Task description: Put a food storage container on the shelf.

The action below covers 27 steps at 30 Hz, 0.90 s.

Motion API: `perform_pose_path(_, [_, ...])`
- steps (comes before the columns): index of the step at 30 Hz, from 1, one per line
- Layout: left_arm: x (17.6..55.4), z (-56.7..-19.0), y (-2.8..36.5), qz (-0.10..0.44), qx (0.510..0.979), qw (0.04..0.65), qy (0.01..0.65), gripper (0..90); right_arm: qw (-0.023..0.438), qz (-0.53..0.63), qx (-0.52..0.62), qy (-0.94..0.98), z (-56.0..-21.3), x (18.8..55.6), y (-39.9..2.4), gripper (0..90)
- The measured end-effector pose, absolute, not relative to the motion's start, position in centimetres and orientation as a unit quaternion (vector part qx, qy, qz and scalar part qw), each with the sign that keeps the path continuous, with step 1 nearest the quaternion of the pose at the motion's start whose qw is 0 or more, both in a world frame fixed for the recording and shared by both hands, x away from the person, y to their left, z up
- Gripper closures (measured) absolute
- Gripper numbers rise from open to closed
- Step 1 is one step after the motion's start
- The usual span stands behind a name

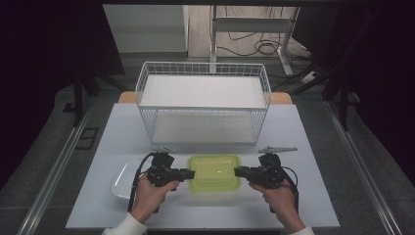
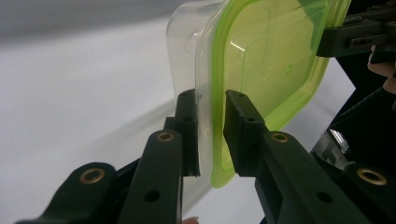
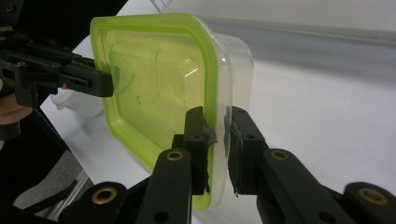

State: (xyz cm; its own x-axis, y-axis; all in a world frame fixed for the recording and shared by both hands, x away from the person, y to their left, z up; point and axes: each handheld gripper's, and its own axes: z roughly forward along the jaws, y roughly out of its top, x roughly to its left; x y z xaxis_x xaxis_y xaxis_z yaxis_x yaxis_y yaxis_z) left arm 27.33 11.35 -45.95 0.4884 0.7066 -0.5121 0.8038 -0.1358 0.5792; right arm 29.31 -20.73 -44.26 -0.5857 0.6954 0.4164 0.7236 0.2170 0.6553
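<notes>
A clear plastic container with a green lid [image 1: 214, 172] sits between my two grippers near the table's front edge. My left gripper [image 1: 190, 173] is shut on its left end, and my right gripper [image 1: 239, 171] is shut on its right end. In the left gripper view the jaws [image 2: 210, 100] pinch the lid's rim and the clear wall of the container [image 2: 261, 56]; the other gripper [image 2: 338, 39] grips the far end. In the right gripper view the jaws [image 3: 215, 116] clamp the same rim of the container [image 3: 154, 79], with the left gripper [image 3: 100, 81] on the opposite end.
A white wire basket rack [image 1: 203, 105] with two levels stands behind the container at the middle of the pale table [image 1: 303, 196]. A white shallow dish [image 1: 122, 178] lies under my left hand. Table legs and cables are on the floor beyond.
</notes>
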Motion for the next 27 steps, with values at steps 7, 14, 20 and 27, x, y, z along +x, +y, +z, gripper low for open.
perform_pose_path(7, [27.1, -45.4, 11.5, -0.048, 0.751, 0.433, 0.497, 77.0, -0.004, -0.435, -0.439, -0.786, -43.5, 29.0, -20.6, 78.3])
perform_pose_path(14, [27.0, -44.5, 12.0, -0.041, 0.75, 0.444, 0.489, 77.4, -0.017, -0.45, -0.427, -0.784, -42.9, 28.7, -20.4, 78.3])
perform_pose_path(20, [26.7, -43.8, 12.1, -0.027, 0.752, 0.449, 0.482, 77.6, -0.03, -0.456, -0.419, -0.785, -42.4, 28.4, -20.3, 78.4])
perform_pose_path(27, [26.7, -43.4, 12.3, -0.022, 0.753, 0.455, 0.475, 77.7, -0.046, -0.464, -0.407, -0.785, -42.0, 28.1, -20.1, 78.5])
